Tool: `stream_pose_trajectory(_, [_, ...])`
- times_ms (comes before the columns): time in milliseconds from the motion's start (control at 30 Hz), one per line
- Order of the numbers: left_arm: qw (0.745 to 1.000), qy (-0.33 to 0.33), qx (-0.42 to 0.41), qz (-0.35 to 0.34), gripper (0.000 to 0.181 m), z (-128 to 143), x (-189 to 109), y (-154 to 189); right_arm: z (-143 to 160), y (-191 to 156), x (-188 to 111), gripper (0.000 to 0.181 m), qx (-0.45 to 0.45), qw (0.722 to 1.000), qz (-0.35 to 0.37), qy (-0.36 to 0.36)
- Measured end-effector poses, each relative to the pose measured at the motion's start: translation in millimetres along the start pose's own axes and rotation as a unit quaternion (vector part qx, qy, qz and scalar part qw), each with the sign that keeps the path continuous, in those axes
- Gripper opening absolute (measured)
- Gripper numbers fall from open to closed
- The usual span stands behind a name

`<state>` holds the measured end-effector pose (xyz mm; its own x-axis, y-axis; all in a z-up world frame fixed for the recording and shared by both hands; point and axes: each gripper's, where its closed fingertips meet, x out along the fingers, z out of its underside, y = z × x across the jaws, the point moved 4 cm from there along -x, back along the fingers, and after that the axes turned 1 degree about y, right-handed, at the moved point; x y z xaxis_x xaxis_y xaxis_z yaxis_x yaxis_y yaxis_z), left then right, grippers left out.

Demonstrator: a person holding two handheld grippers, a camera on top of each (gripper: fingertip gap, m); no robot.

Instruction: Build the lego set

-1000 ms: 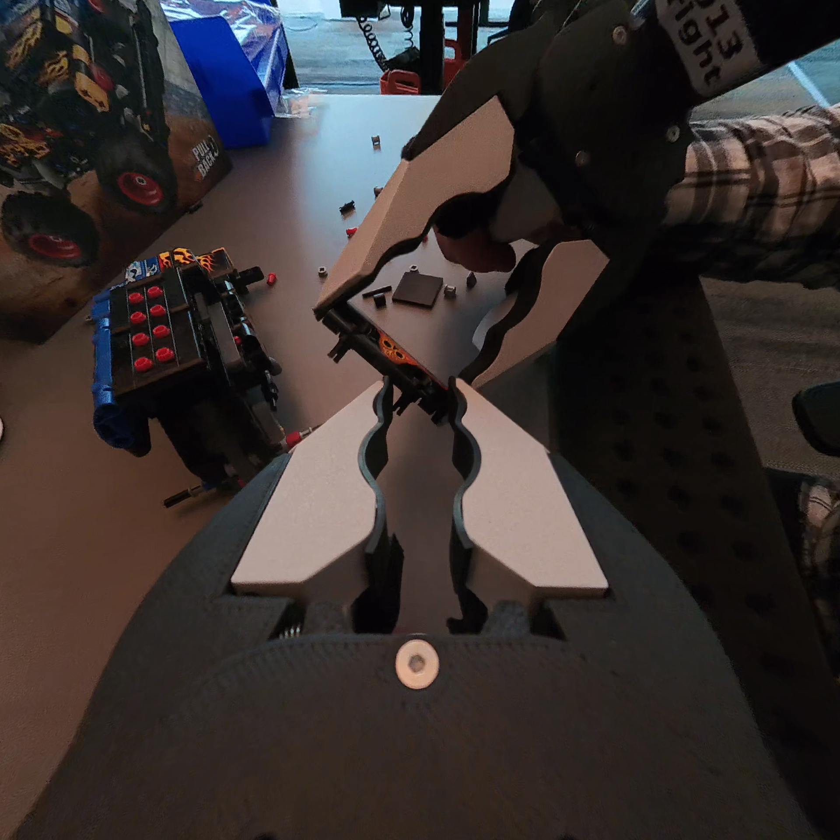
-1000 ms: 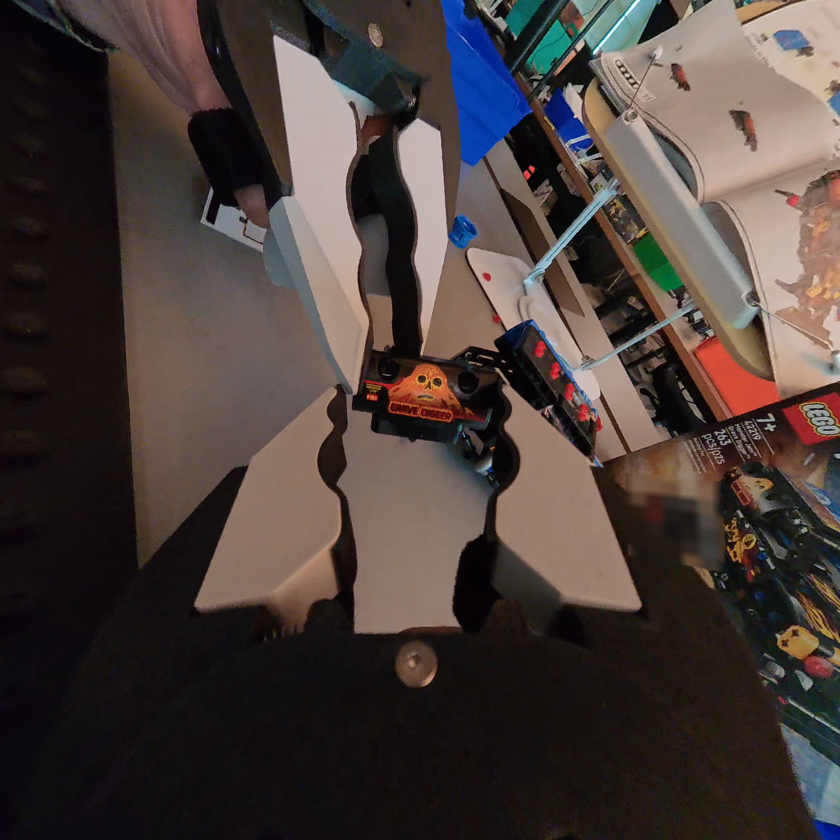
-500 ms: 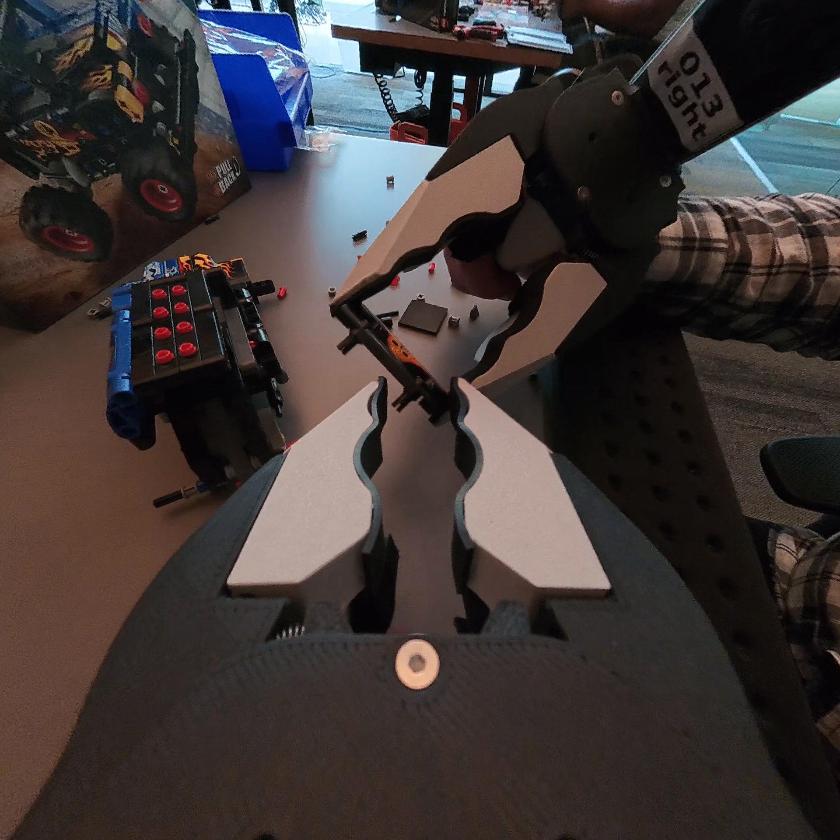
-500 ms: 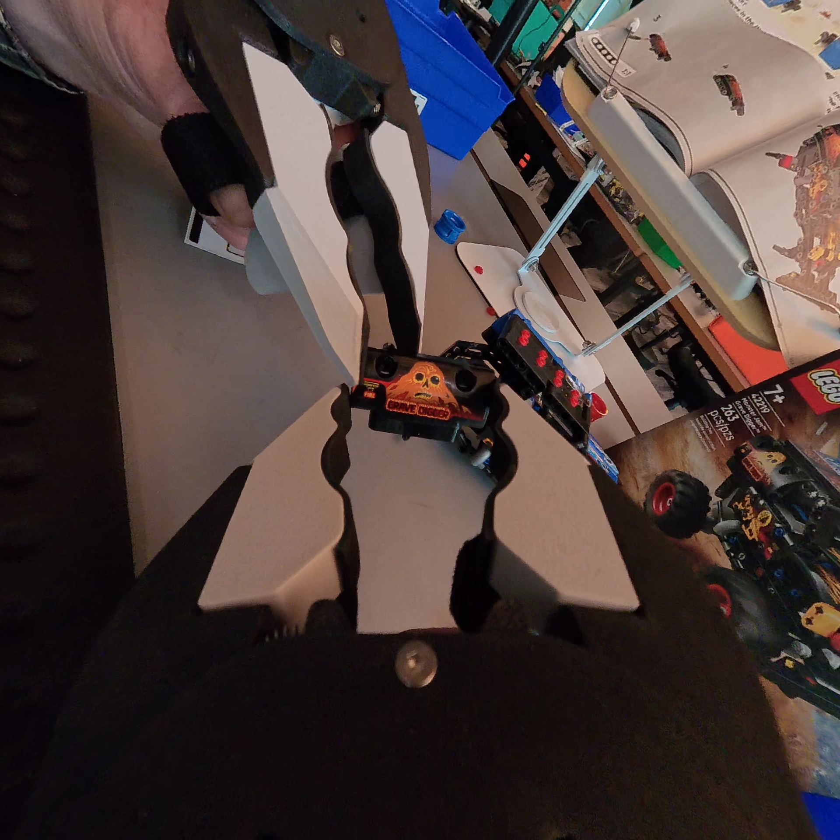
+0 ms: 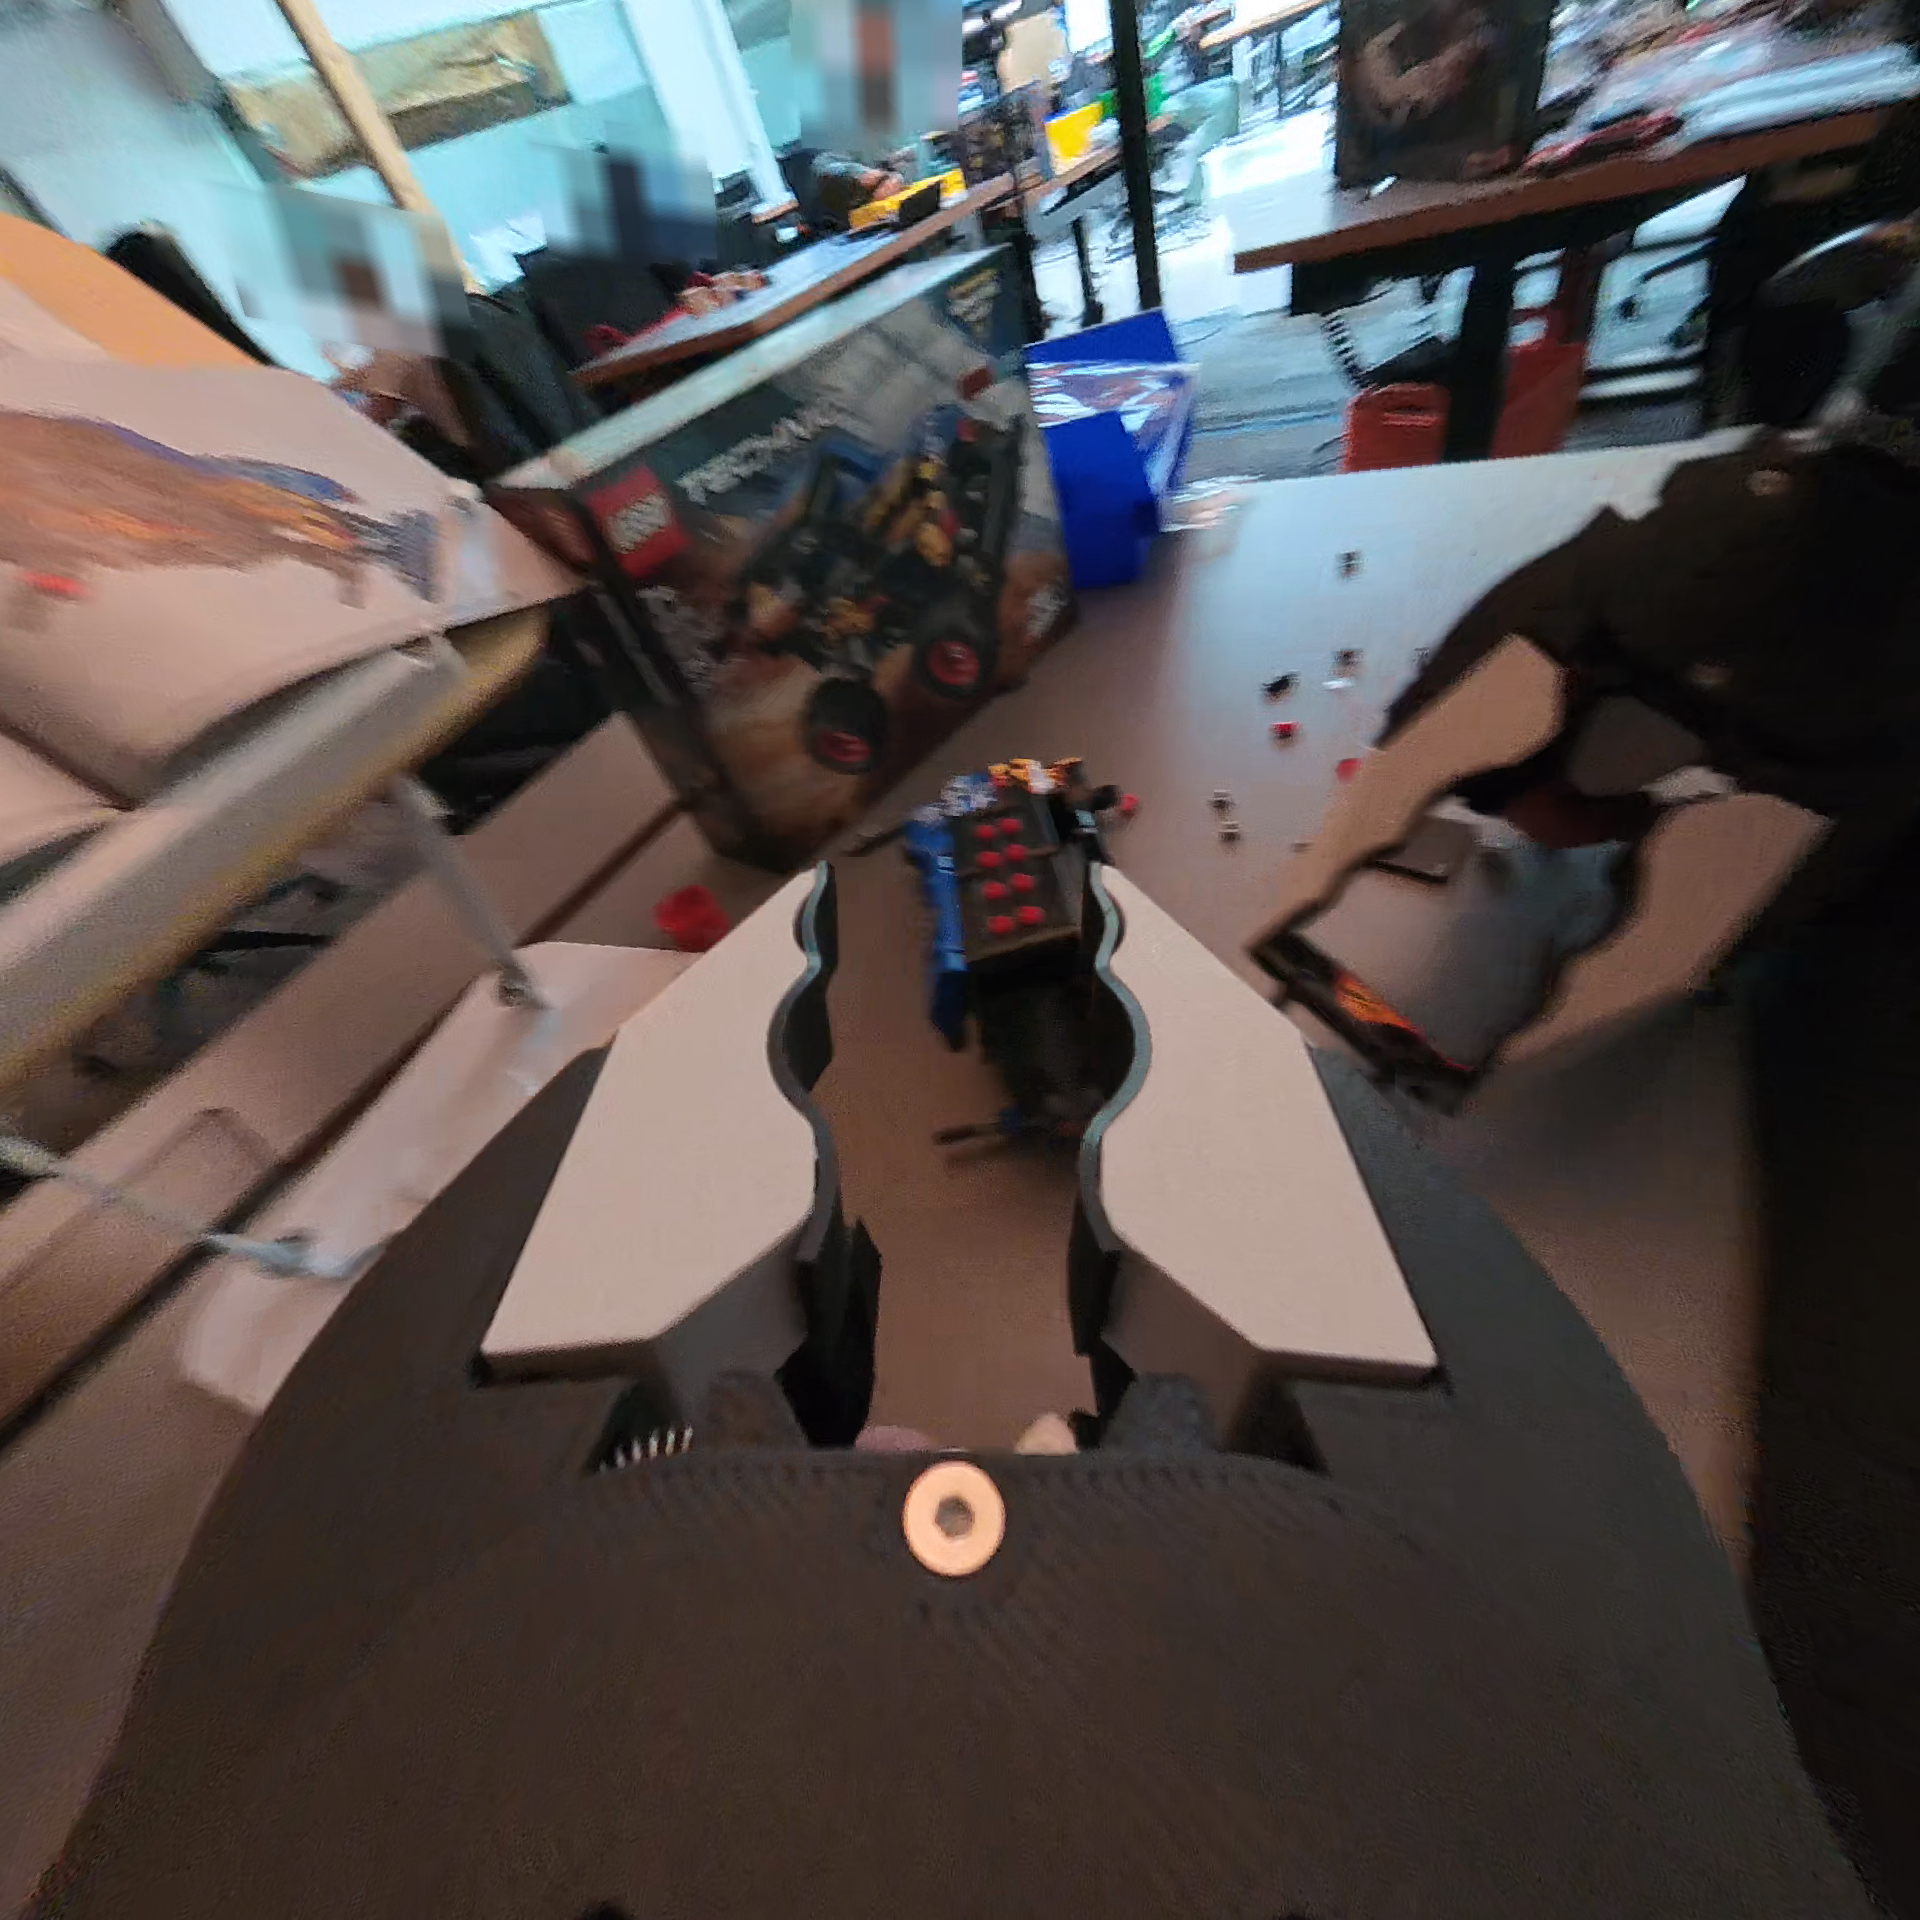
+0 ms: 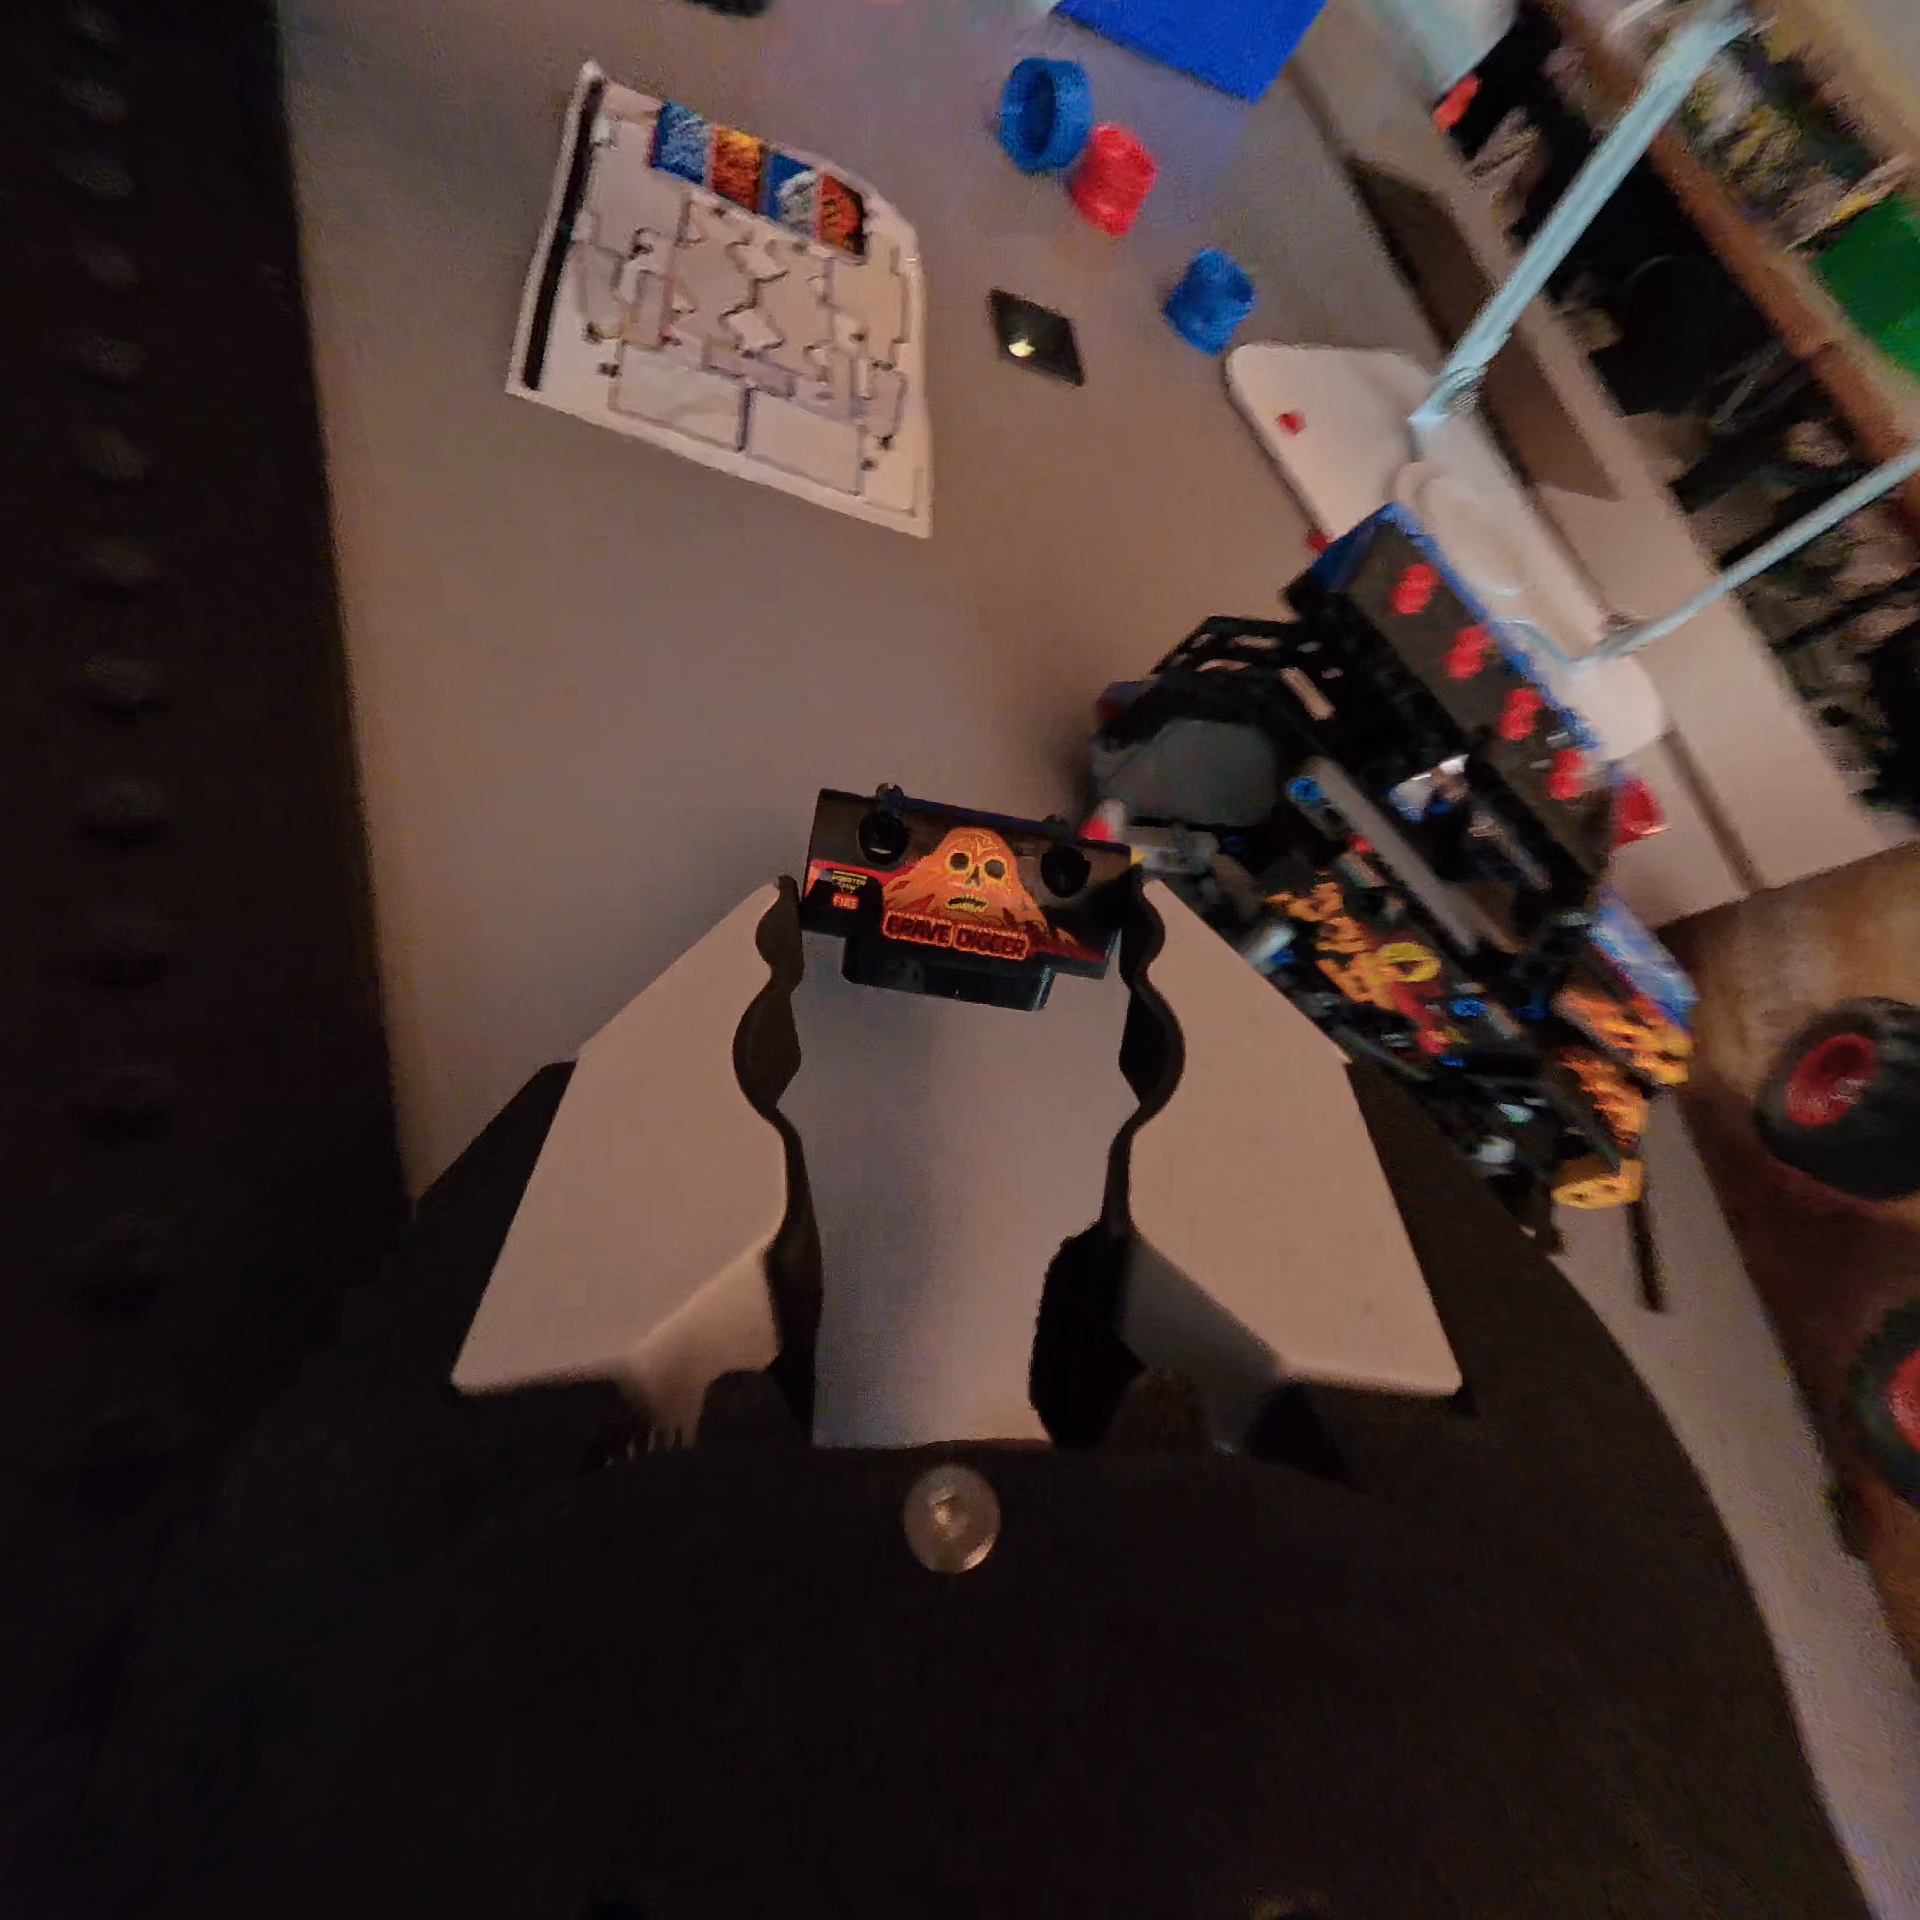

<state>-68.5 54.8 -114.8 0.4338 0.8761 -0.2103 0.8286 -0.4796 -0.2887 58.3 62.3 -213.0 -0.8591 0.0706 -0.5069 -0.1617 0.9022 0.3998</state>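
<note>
The left gripper (image 5: 961, 914) has let go of the black panel with the skull sticker (image 6: 961, 899) and pulled back from it, so its fingers now stand apart with nothing between them, framing the half-built truck (image 5: 1003, 883) lying on the counter (image 5: 1195, 665) at the centre of the left wrist view. The right gripper (image 6: 961, 904) alone carries the panel, its fingers clamped on the two short ends at the very tips, the stickered face turned toward the camera and held clear of the counter. In the right wrist view the truck (image 6: 1455, 862) sits just to the right of the panel, on its side with the red studs showing along the upper right. The sticker sheet (image 6: 727, 301) lies at upper left, and the blue and red wheel rims (image 6: 1044, 114) at the top. The set box (image 5: 831, 603) stands behind the truck in the left view, with loose small parts (image 5: 1283, 691) scattered to its right. I'd judge the step to be fitting this decorated panel onto the truck body. Next, the free gripper likely needs to steady the chassis while the panel's pins are lined up with their holes and pressed home; the tip grip looks slight, so a crooked push could twist the panel loose.
</note>
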Motion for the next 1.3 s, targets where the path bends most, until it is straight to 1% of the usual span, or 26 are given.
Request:
stream_pose_trajectory(100, [0.997,-0.014,0.052,-0.054,0.045,-18,3,-31,10,-11,6,0.060,0.012,0.998,-0.049,-0.034])
stream_pose_trajectory(167, [0.993,-0.024,0.085,-0.077,0.046,-30,11,-51,12,-16,7,0.060,0.013,0.997,-0.066,-0.037])
stream_pose_trajectory(233, [0.987,-0.029,0.120,-0.101,0.046,-43,26,-72,9,-17,6,0.060,0.015,0.997,-0.071,-0.030])
stream_pose_trajectory(300, [0.977,-0.050,0.163,-0.128,0.049,-50,47,-95,9,-17,6,0.060,0.019,0.997,-0.074,-0.028])
stream_pose_trajectory(400, [0.959,-0.083,0.219,-0.158,0.050,-51,82,-123,13,-19,7,0.060,0.022,0.996,-0.082,-0.038])
stream_pose_trajectory(500, [0.932,-0.124,0.288,-0.181,0.055,-45,115,-140,13,-20,7,0.060,0.018,0.996,-0.082,-0.036])
stream_pose_trajectory(533, [0.924,-0.139,0.302,-0.188,0.056,-41,123,-145,13,-20,6,0.060,0.016,0.996,-0.081,-0.036])
stream_pose_trajectory(600, [0.921,-0.170,0.298,-0.185,0.057,-30,135,-152,12,-20,6,0.060,0.010,0.997,-0.076,-0.034])
stream_pose_trajectory(667, [0.922,-0.184,0.285,-0.187,0.055,-22,139,-156,12,-19,5,0.060,0.003,0.997,-0.067,-0.032])
stream_pose_trajectory(767, [0.928,-0.178,0.267,-0.191,0.052,-18,140,-159,5,-16,3,0.060,0.006,0.999,-0.053,-0.006])
stream_pose_trajectory(867, [0.929,-0.181,0.263,-0.189,0.049,-15,139,-162,11,-11,5,0.061,0.007,0.999,-0.037,-0.016])
stream_pose_trajectory(967, [0.935,-0.174,0.252,-0.177,0.049,-12,140,-164,9,0,1,0.060,0.037,0.999,-0.016,0.004])
stream_pose_trajectory(1033, [0.938,-0.172,0.247,-0.175,0.046,-14,138,-164,8,9,-3,0.061,0.054,0.998,0.011,0.015])
stream_pose_trajectory(1133, [0.943,-0.167,0.232,-0.168,0.046,-14,136,-163,11,22,-7,0.061,0.082,0.995,0.045,0.022])
stream_pose_trajectory(1233, [0.947,-0.163,0.222,-0.168,0.048,-15,132,-161,-1,31,-18,0.060,0.047,0.992,0.106,0.052])
stream_pose_trajectory(1300, [0.950,-0.158,0.212,-0.166,0.051,-16,127,-157,-7,30,-20,0.061,0.010,0.990,0.129,0.059])
